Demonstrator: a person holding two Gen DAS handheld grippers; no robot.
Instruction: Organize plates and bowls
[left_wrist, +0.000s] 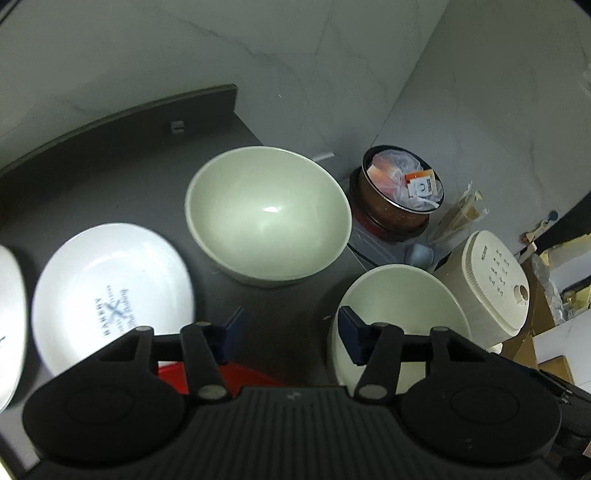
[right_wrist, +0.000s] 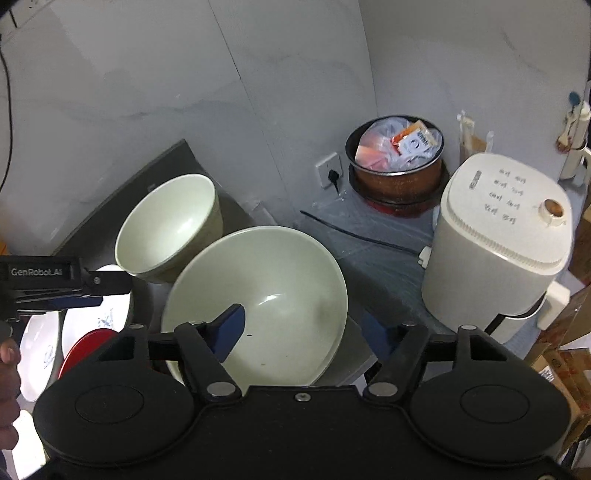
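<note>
On the dark grey counter (left_wrist: 122, 162) stand two pale green bowls: one further back (left_wrist: 267, 216) and one near the right edge (left_wrist: 399, 314). A white printed plate (left_wrist: 110, 291) lies at left, with another white plate (left_wrist: 9, 325) at the far left and a red plate (left_wrist: 236, 376) under my left gripper. My left gripper (left_wrist: 291, 328) is open, its right finger over the near bowl's rim. In the right wrist view my right gripper (right_wrist: 306, 328) is open around the rim of the near bowl (right_wrist: 258, 302). The back bowl (right_wrist: 168, 225), white plates (right_wrist: 96, 317) and red plate (right_wrist: 86, 347) lie beyond.
Past the counter's right edge, lower down, stand a white rice cooker (right_wrist: 498, 236) and a brown pot (right_wrist: 397, 162) full of packets. A wall socket (right_wrist: 328, 170) with a black cable is on the tiled wall. Cardboard boxes (right_wrist: 569, 369) are at the far right.
</note>
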